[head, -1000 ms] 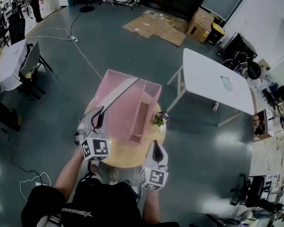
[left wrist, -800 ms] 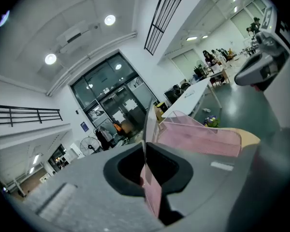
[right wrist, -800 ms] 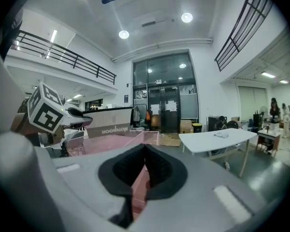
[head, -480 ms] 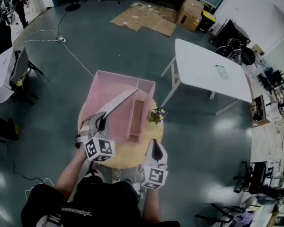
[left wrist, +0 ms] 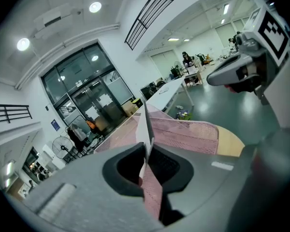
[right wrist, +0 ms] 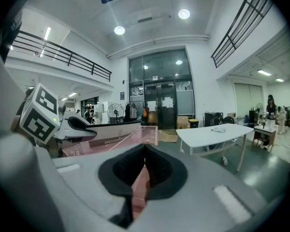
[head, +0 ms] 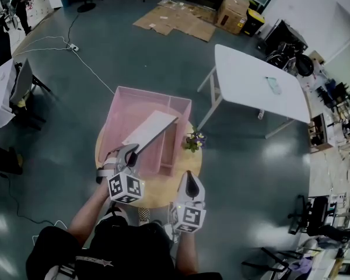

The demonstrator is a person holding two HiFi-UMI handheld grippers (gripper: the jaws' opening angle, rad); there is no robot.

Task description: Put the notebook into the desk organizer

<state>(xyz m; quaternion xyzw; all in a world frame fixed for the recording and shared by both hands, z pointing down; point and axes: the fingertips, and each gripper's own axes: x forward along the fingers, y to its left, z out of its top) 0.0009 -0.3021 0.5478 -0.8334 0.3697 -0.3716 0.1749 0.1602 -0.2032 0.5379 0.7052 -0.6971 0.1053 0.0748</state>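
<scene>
The white notebook [head: 150,130] slants over the pink mesh desk organizer [head: 118,114], its far end above the tall compartment. My left gripper [head: 130,151] pinches the notebook's near edge [left wrist: 146,125]; its jaws are opening, with the notebook still between the pads. In the left gripper view the organizer's mesh wall [left wrist: 188,130] lies just beyond. My right gripper [head: 190,183] hovers over the round table's front right, shut with nothing in it. The right gripper view shows the organizer [right wrist: 144,133], the notebook [right wrist: 111,129] and the left gripper [right wrist: 84,127] to the left.
The organizer stands on a small round wooden table [head: 160,192] with a little potted flower [head: 195,141] at its right edge. A white folding table [head: 256,89] stands to the back right, a chair [head: 23,83] at the left. Flattened cardboard [head: 175,21] lies on the floor.
The notebook has tipped flatter and lower over the organizer, showing its broad white face. My left gripper has moved slightly right and toward me. The right gripper has barely moved.
</scene>
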